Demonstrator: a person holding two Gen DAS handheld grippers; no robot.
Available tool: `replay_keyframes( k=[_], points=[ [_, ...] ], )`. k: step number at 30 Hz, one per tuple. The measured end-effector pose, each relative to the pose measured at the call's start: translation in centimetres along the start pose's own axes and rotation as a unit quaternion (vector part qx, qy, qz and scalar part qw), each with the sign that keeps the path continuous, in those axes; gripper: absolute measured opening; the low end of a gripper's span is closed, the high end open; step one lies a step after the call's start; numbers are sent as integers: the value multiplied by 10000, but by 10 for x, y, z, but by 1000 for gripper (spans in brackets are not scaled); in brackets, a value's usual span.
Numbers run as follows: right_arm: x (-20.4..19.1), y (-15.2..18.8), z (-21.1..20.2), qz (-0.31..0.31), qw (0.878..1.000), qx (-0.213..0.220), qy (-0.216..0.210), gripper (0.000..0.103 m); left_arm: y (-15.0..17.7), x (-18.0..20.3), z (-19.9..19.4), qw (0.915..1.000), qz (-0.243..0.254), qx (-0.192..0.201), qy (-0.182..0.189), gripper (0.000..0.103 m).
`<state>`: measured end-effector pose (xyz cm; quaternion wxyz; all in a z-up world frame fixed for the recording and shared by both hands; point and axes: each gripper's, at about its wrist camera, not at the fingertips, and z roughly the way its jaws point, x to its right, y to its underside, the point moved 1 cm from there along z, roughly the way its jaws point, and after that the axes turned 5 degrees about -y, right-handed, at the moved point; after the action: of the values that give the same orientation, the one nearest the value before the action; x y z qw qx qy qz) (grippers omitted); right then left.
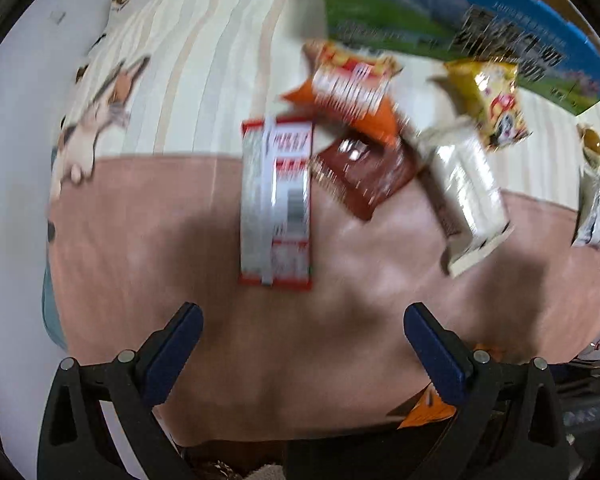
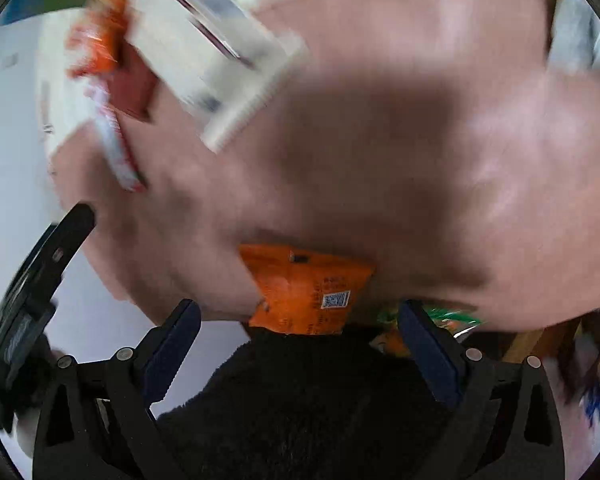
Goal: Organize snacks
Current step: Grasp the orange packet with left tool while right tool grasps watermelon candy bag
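Nearest the left wrist lens, the left gripper (image 1: 303,334) hangs with its blue-padded fingers (image 1: 175,354) spread wide and nothing between them, over a pink fabric bedspread (image 1: 180,240). Beyond it, from left to right, lie a long red-and-white snack packet (image 1: 276,200), upright in view; a dark brown foil packet (image 1: 364,172) just beside it; an orange-and-red crisp bag (image 1: 352,88) overlapping the brown one's far corner; a cream-white wrapper (image 1: 466,200), tilted; and a yellow snack bag (image 1: 496,100) touching its far end. A blue-and-green printed cardboard box (image 1: 460,28) stands behind them. In the right wrist view, the right gripper (image 2: 299,330) is likewise spread and empty, with an orange sachet (image 2: 304,292) lying between its fingertips on the bedspread edge.
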<state>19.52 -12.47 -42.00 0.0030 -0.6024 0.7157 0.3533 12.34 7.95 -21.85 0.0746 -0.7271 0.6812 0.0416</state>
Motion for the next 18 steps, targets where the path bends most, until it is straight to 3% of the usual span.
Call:
replay_keyframes(
  k=[3, 5, 8, 14, 16, 18],
  points=[
    [1, -1, 20, 106, 9998, -155, 95, 89, 4, -4, 5, 10000, -35, -46, -4, 103],
    [-1, -1, 26, 102, 9996, -143, 233, 61, 6, -4, 6, 10000, -42, -25, -43, 103],
    [-8, 2, 22, -6, 9996, -29, 289, 55, 7, -4, 7, 10000, -40, 2, -33, 103],
    [-33, -10, -61, -540, 9921, 1009, 519, 54, 8, 6, -8, 9996, -3, 254, -94, 103],
    [-44, -23, -82, -859, 9871, 1155, 700, 55, 6, 15, -11, 9994, 102, 305, -129, 103],
    [-51, -33, -95, -1037, 9837, 1151, 909, 74, 5, 24, -13, 9992, 193, 322, -128, 103]
  ],
)
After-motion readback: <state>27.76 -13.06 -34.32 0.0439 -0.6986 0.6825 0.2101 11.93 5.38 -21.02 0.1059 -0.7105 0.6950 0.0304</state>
